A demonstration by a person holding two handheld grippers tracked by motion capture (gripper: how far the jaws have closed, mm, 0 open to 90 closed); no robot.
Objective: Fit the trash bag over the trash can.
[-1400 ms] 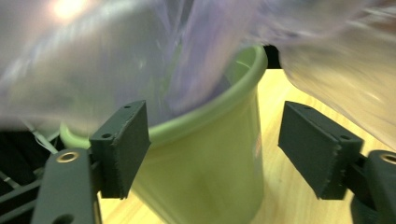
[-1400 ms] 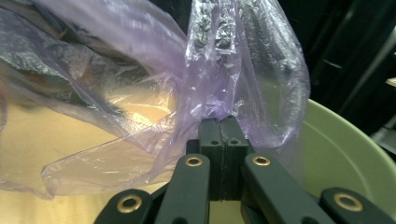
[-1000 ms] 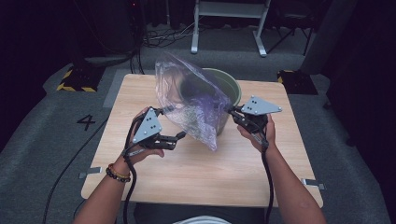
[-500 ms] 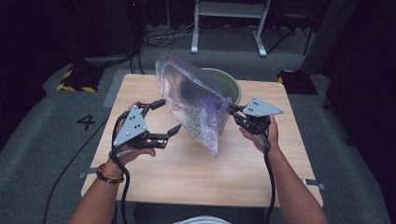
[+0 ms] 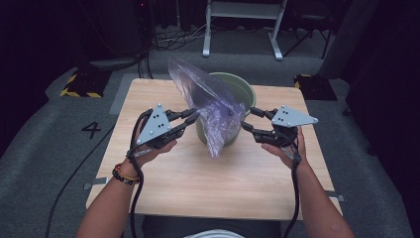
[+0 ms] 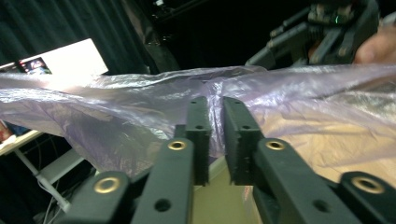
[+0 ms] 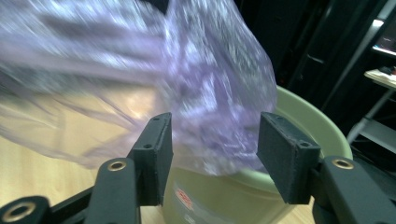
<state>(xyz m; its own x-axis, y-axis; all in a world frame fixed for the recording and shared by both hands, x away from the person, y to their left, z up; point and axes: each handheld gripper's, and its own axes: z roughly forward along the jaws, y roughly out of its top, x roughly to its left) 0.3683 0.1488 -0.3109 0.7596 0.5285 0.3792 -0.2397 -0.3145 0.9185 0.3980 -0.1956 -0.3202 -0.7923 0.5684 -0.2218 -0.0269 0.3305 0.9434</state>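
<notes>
while the left gripper [image 6: 215, 135] has its jaws pressed together on a fold of the bag [image 6: 140, 107], the thin purple film bunches between the two black pads and spreads out to either side in the left gripper view. in the high view this left gripper [image 5: 190, 118] sits at the bag's left edge, held by the left hand [image 5: 148, 148], which wears a beaded bracelet [image 5: 123, 174] at the wrist. the right gripper [image 7: 212, 154] has its jaws spread wide apart, with nothing between them; the bag [image 7: 154, 79] hangs blurred just beyond the pads, above the rim of the bucket [image 7: 303, 126]. in the high view the right gripper [image 5: 250, 119] is just beside the bag's right side, held by the right hand [image 5: 285, 148]; whether it touches the film i cannot tell. the bag [image 5: 208, 106] is a clear purple plastic one, raised and tilted, its upper end reaching back to the left and its lower end drooping in front of the green bucket [image 5: 242, 89]. the bucket stands on the far middle of the wooden table [image 5: 198, 183], which rests on grey carpet [image 5: 44, 148] marked with a 4 [image 5: 92, 130].
</notes>
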